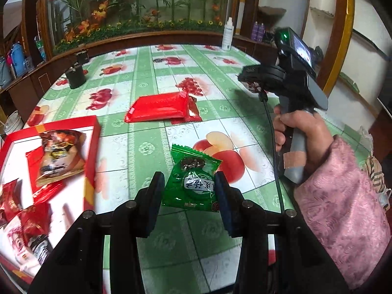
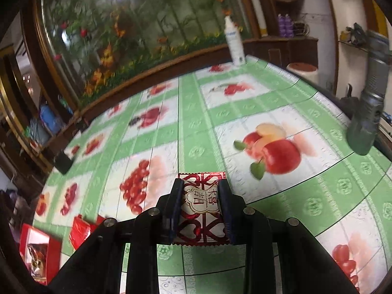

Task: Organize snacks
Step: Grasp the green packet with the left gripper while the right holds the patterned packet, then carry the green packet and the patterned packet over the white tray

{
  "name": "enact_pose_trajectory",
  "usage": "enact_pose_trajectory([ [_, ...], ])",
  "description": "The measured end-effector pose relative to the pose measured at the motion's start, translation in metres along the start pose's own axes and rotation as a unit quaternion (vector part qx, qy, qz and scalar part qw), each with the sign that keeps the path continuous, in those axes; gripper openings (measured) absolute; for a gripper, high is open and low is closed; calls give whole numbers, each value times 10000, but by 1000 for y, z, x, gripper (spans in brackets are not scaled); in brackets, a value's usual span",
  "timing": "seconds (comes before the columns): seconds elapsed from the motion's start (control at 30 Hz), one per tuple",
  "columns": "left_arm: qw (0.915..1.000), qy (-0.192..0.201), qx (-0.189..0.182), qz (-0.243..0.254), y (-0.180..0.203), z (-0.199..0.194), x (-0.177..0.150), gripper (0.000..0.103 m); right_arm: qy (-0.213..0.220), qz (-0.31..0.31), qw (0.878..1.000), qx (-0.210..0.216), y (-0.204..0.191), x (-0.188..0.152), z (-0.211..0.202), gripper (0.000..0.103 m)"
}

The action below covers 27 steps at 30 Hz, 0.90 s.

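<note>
Nearest me, my left gripper (image 1: 189,191) is clamped on a green snack packet (image 1: 192,178), held above the table (image 1: 147,147). My right gripper (image 2: 201,205) pinches a red-and-white patterned packet (image 2: 202,204) the same way, also off the cloth. I judge I'm mid-carry with both. The next move calls for swinging them left to the red box (image 1: 93,147), which already holds a brown packet (image 1: 61,152), and letting go inside its rim. Farther out, flat red packets (image 1: 159,109) wait mid-table; a white bottle (image 1: 226,34) stands at the far edge. The box is blurred and cut off at the left, so its free room is hard to judge.
</note>
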<state>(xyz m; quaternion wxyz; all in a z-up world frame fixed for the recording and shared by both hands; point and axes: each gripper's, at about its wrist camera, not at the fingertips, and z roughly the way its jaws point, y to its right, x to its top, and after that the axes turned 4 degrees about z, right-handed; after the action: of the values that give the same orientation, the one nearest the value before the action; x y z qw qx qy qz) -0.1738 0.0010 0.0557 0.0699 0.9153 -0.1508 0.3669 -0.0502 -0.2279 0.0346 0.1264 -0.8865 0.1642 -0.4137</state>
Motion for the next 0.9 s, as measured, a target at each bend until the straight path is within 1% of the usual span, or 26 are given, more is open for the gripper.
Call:
enact_pose_trajectory([
  [0.1, 9998, 174, -18, -85, -8, -15, -3, 40, 154, 177, 9997, 11, 9, -1, -13, 30],
  [0.23, 9991, 377, -109, -170, -13, -31, -6, 40, 283, 318, 9991, 24, 22, -12, -35, 30],
  [0.4, 9977, 612, -231, -160, -16, -51, -11, 40, 541, 753, 9954, 223, 47, -27, -74, 30],
  [0.47, 9970, 689, -276, -200, -19, -59, -12, 40, 647, 871, 9931, 450, 52, -30, -91, 30],
  [0.53, 9963, 767, -306, -227, -22, -65, -15, 40, 720, 850, 9926, 484, 50, -34, -107, 30],
  [0.73, 9946, 913, -413, -280, -24, -83, -23, 40, 640, 785, 9923, 714, 39, -50, -135, 30],
  [0.9, 9939, 933, -476, -331, -27, -95, -33, 40, 536, 737, 9917, 902, 23, -70, -153, 30],
])
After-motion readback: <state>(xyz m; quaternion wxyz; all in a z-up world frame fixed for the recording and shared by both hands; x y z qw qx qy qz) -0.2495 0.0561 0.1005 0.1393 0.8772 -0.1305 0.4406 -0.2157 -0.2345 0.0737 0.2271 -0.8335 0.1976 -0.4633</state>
